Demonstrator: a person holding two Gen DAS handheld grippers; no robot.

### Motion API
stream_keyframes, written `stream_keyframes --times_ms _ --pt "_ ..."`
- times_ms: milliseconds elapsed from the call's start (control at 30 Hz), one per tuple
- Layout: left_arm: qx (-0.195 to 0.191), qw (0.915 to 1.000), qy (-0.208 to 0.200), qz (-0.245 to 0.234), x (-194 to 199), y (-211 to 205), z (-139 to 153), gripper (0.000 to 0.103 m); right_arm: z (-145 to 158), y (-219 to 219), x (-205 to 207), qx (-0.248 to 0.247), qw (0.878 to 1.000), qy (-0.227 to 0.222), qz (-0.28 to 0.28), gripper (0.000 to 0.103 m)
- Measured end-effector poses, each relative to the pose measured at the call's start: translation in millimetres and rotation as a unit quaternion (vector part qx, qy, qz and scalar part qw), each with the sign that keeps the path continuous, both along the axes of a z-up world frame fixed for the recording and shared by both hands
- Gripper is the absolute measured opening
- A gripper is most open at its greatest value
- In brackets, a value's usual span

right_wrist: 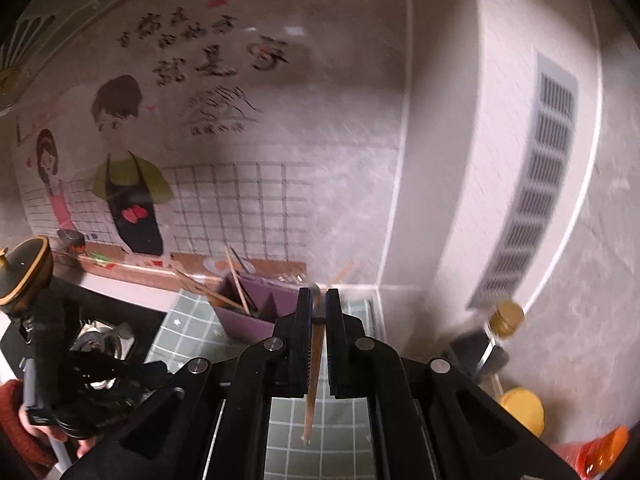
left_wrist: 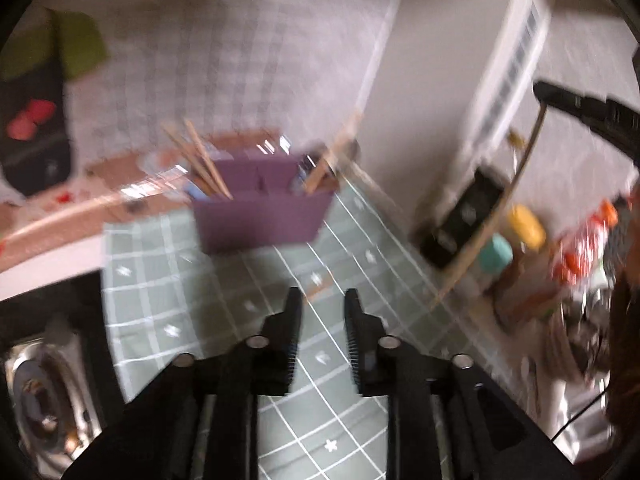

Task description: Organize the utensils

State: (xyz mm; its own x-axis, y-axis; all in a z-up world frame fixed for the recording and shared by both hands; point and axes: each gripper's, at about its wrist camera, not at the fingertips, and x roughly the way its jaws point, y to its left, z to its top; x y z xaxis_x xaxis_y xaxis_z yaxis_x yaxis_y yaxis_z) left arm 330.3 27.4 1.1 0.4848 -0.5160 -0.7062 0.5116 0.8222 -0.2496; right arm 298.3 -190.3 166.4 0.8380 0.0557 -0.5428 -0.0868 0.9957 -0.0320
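A purple divided utensil holder (left_wrist: 262,216) stands on the green checked mat (left_wrist: 192,304) by the wall, with wooden chopsticks (left_wrist: 202,160) leaning in its left compartment and more at its right. My left gripper (left_wrist: 322,300) is open and empty, above the mat in front of the holder. My right gripper (right_wrist: 319,298) is shut on a wooden chopstick (right_wrist: 314,376), held lengthwise between the fingers, above and to the right of the holder (right_wrist: 250,312). In the left wrist view this chopstick (left_wrist: 496,208) hangs at the right under the right gripper's black finger (left_wrist: 584,108).
A stove burner (left_wrist: 44,392) lies left of the mat. Bottles and jars with yellow (left_wrist: 526,226), teal (left_wrist: 494,254) and orange (left_wrist: 604,212) lids crowd the right side. A white cabinet with a vent grille (right_wrist: 536,184) stands at the right. My left gripper with the hand holding it (right_wrist: 60,364) shows at lower left.
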Motion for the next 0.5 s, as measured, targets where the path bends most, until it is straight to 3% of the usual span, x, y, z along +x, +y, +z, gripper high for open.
stream_keyframes --times_ms 200,367,500 --pt "0.056 0.9923 0.006 -0.11 9.0 -44.1 -52.8 0.027 -38.4 -32.5 -8.8 0.016 0.998 0.033 -0.041 0.006" --pt "0.066 0.9826 0.034 -0.17 33.0 -76.8 -81.8 0.027 -60.6 -55.0 -14.7 0.036 0.995 0.054 -0.073 0.006" --pt "0.117 0.9728 0.033 -0.198 50.8 -107.4 -102.0 0.027 -66.4 -59.9 -18.1 0.031 0.994 0.054 -0.09 0.006"
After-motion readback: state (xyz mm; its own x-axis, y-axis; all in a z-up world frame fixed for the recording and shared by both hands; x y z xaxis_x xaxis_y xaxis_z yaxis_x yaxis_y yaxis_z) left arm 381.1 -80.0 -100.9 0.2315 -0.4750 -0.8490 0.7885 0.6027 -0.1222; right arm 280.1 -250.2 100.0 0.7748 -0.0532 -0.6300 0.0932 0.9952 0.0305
